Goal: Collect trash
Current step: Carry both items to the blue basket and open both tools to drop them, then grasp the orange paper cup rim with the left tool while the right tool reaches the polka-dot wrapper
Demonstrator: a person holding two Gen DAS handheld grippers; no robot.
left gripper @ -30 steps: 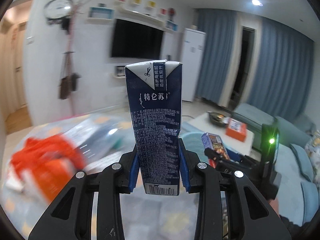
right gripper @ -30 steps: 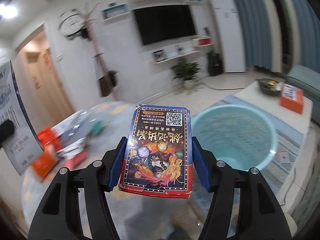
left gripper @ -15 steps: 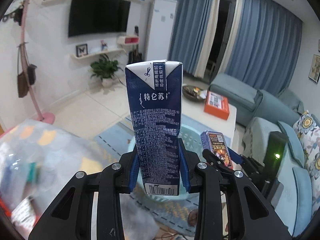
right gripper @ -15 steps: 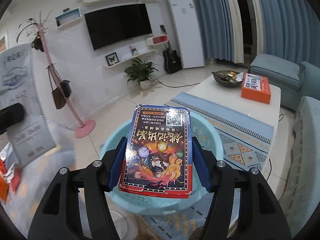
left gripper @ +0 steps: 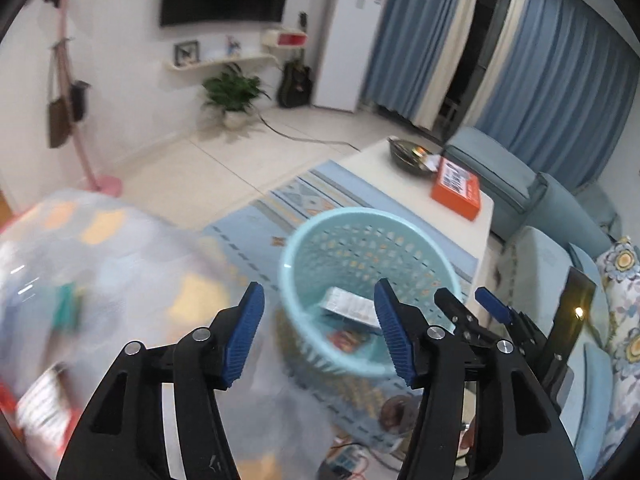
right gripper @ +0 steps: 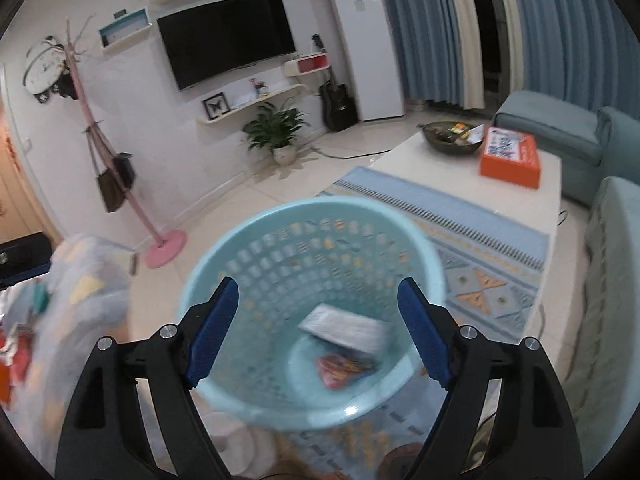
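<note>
- The floor (right gripper: 224,200) of pale tile lies bare from the wall to the basket; a patterned blue rug (right gripper: 472,240) covers it from under the basket to the low white tabletop (right gripper: 440,168).
- That tabletop runs beside a blue sofa (right gripper: 560,120) and carries a dark bowl (right gripper: 452,138) and an orange box (right gripper: 510,158), the box set close to the tabletop's sofa-side edge.
- A blurred, patterned cloth-covered surface (right gripper: 80,292) sits at the left, its rounded edge near the basket's rim but apart from it.
- The light blue perforated basket (right gripper: 256,232) stands upright on the rug, its round mouth unobstructed.
- Inside on its bottom lie the trash pieces: a pale carton (right gripper: 344,326) lying flat and a red-printed packet (right gripper: 344,368) just beside it.
- The right hand-held gripper (right gripper: 318,328) hangs over the basket mouth, its jaws opening, nothing between them.
- The left hand-held gripper (left gripper: 320,336) hangs over the basket's near rim, its jaws likewise opening and empty, with the right one just beside it.
- A pink coat stand (right gripper: 120,184) rises by the wall, its round base well clear of the basket.
</note>
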